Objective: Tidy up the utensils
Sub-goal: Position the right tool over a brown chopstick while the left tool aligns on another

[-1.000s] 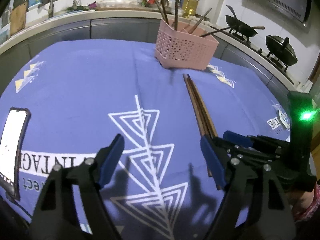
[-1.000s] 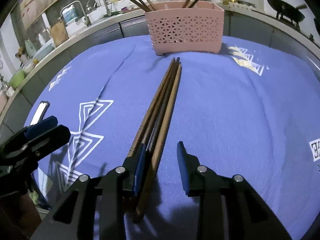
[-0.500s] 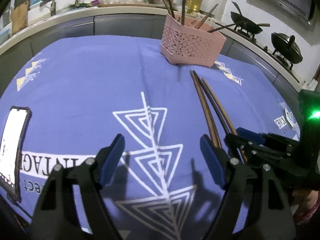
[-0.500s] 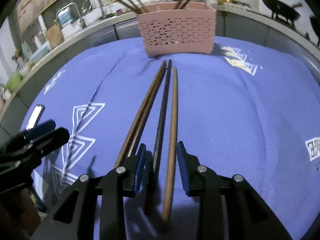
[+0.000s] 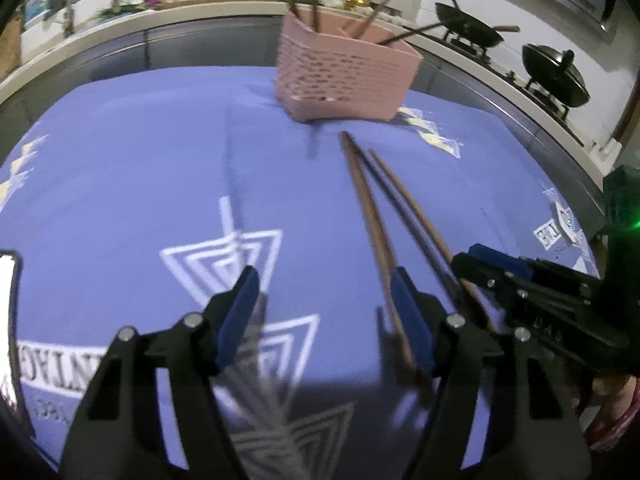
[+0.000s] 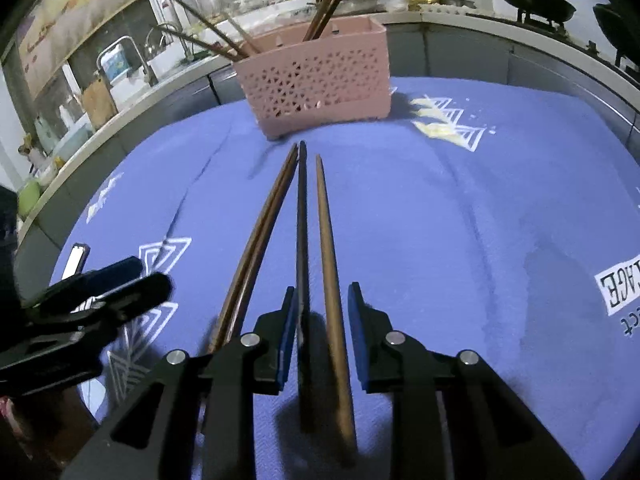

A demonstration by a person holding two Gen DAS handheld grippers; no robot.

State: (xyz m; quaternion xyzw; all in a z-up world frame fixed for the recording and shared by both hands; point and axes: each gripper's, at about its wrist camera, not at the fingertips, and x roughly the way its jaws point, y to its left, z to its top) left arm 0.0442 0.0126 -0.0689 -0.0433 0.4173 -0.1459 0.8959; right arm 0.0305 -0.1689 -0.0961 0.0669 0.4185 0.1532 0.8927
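While right gripper [image 6: 320, 312] jaws close around dark chopstick [image 6: 303, 240] and light chopstick [image 6: 326, 240], nothing pinched yet: keep both centred between pads; left gripper [image 5: 320, 304] closing, holds nothing.

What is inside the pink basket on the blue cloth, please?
Several brown chopsticks stand inside the pink basket, leaning out over its rim to different sides. Their lower ends are covered by the basket's wall, so whether anything else lies inside cannot be seen.

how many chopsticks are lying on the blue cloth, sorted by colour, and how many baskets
reddish-brown chopsticks: 2
dark chopstick: 1
light brown chopstick: 1
pink basket: 1
total: 5, not counting the sticks standing in the basket
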